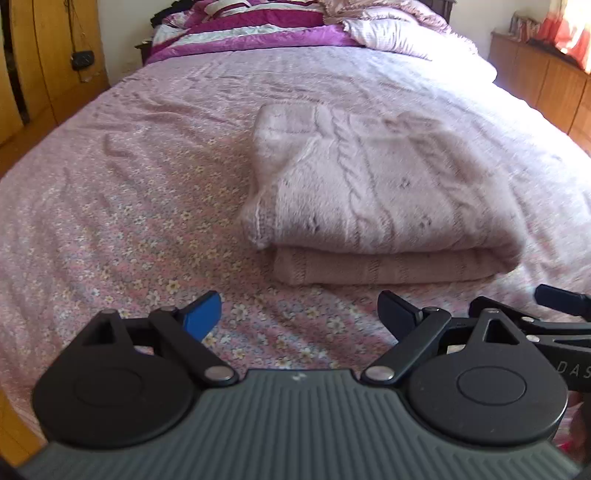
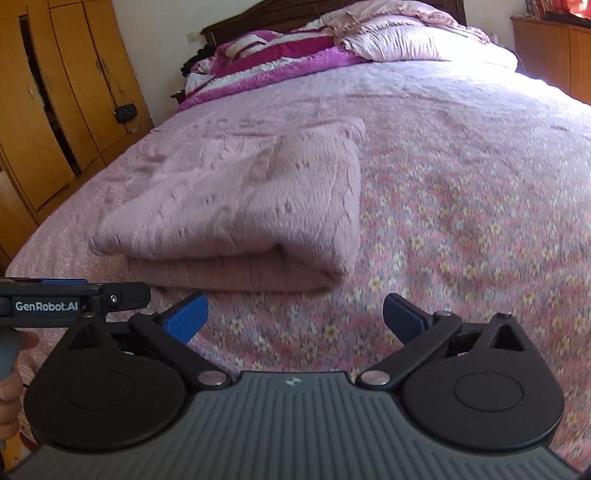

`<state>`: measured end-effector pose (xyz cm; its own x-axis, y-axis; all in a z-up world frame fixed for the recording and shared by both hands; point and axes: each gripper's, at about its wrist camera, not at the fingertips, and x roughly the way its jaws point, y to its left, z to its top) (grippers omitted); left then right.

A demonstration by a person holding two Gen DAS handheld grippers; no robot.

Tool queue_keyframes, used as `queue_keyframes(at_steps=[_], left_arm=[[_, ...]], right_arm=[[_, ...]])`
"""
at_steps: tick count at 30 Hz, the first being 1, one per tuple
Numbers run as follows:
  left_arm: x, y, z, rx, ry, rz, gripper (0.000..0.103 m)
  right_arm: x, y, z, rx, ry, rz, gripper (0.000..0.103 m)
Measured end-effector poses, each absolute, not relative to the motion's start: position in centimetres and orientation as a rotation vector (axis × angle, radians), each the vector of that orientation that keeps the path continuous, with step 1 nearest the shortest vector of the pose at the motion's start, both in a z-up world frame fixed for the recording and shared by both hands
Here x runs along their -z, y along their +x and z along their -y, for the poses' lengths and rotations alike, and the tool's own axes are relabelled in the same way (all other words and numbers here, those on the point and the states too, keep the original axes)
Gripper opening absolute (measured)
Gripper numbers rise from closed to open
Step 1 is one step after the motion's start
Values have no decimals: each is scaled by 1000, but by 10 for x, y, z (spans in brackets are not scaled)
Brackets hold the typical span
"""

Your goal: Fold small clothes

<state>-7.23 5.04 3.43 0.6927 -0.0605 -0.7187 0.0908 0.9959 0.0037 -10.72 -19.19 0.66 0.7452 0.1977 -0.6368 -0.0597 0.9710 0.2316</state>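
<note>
A pale pink cable-knit sweater [image 1: 373,199] lies folded in a thick stack on the floral bed sheet [image 1: 110,221]. It also shows in the right wrist view [image 2: 236,210]. My left gripper [image 1: 301,317] is open and empty, held just in front of the sweater's near edge. My right gripper [image 2: 295,319] is open and empty, in front of the sweater's right corner. Part of the right gripper shows at the right edge of the left wrist view [image 1: 554,317], and part of the left gripper shows at the left edge of the right wrist view [image 2: 74,299].
Striped magenta blankets [image 1: 258,26] and a pink quilt [image 1: 399,33] are piled at the head of the bed. Wooden wardrobes [image 2: 55,110] stand on the left, a wooden cabinet [image 1: 546,81] on the right.
</note>
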Motion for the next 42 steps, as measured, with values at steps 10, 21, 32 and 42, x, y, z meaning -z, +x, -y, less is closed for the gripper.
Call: queue_keyframes(at_steps=[10, 21, 32, 42], left_arm=[[-5, -65, -43, 42, 56, -866, 93], [2, -67, -39, 32, 62, -850, 93], [1, -67, -39, 37, 59, -854, 93], [1, -67, -39, 38, 57, -857, 93]], right_arm=[[17, -100, 190, -100, 195, -776, 103], [23, -95, 188, -88, 182, -775, 103], [25, -93, 189, -87, 180, -775, 103], [26, -93, 189, -87, 180, -775, 103]])
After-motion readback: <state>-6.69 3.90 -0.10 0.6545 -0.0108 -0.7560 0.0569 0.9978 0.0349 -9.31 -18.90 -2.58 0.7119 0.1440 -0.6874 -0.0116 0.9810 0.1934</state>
